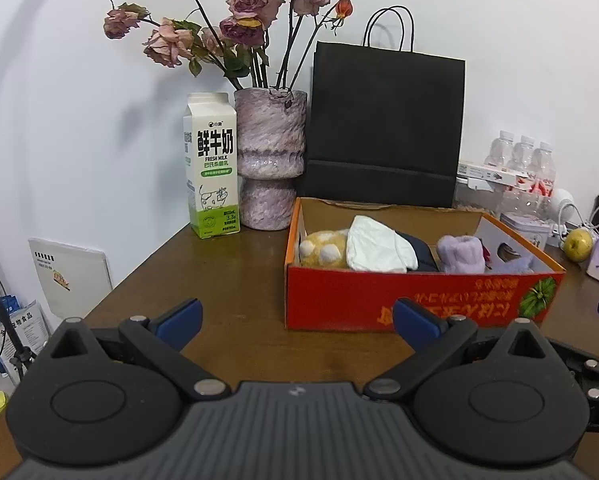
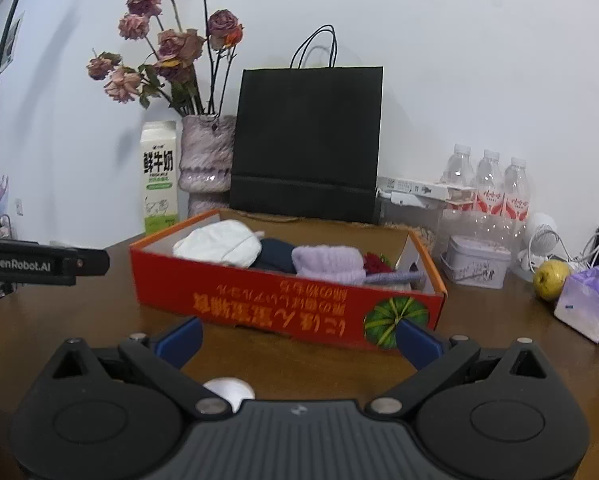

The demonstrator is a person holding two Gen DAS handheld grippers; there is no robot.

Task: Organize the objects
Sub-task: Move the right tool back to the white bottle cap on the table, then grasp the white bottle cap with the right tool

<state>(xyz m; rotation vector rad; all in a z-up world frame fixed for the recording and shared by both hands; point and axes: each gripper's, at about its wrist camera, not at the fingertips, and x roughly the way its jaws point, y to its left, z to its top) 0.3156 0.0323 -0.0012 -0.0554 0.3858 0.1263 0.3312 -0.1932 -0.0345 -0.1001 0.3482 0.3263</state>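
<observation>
1. Both tongs stand wide and hold nothing; the left gripper (image 1: pixel 295 320) fills the bottom of the left view, its blue pads (image 1: pixel 181 316) well apart over bare table (image 1: pixel 235 280); the right gripper (image 2: pixel 297 338) sits the same way at the bottom of the right view, just short of the box (image 2: pixel 283 300).
2. The box lies centre-right in both views, open, already holding soft items: a yellow plush (image 1: pixel 323 250), a white cloth (image 1: pixel 379 250), a dark item (image 1: pixel 421 254), and purple knit (image 1: pixel 461 258); all lie side by side, touching.
3. The step in hand looks like choosing the next loose thing; the candidates I would judge are at the right edge of the right view: a pear (image 2: pixel 551 278), a purple packet (image 2: pixel 587 304), and a tin (image 2: pixel 479 266).
4. To do it well: keep the jaws wide on approach; come in low and level; close on the middle of the thing; a round pear may roll, so grip across its widest part; keep clear of the vase (image 1: pixel 269 160) and bag (image 1: pixel 385 128) behind.
5. Writing: the carton (image 1: pixel 213 168) reads "鲜牛奶", "FRESH MILK", "3.3"; the left gripper's side, at the left edge of the right view, reads "GenRobot.AI"; the box front carries upside-down orange script I cannot read; the bottles' (image 2: pixel 487 184) red labels are too small.
</observation>
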